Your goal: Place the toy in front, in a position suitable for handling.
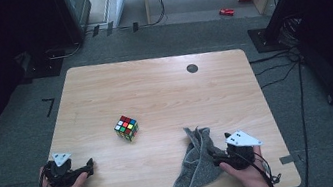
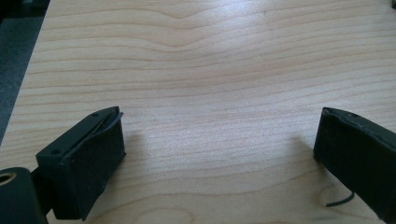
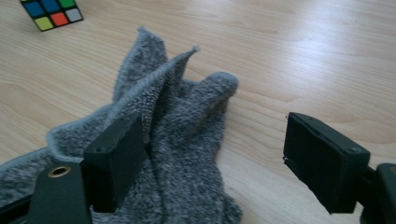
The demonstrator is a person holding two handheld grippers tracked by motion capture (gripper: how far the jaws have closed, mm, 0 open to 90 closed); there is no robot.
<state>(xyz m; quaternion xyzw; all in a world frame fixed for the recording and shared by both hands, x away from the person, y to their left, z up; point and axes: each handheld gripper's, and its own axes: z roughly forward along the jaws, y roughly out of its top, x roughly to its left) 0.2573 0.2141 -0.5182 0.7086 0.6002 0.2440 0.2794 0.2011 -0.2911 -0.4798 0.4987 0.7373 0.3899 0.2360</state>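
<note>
Two grippers are held wide apart and empty: the right gripper (image 3: pixel 212 154) beside the crumpled grey towel (image 3: pixel 182 135), left gripper (image 2: pixel 219 158) farther off; folding is judged barely begun.

- From the high view my table (image 1: pixel 154 90) is evenly lit from overhead, while the room's left and right edges sink into near black.
- My left gripper (image 2: pixel 219 154) view is sharp on the wood grain, with a pale sheen at top.
- Soft shadows sit beside my jaws.
- The cloth (image 3: pixel 182 140) looks crisp; the nearest jaw parts blur.
</note>
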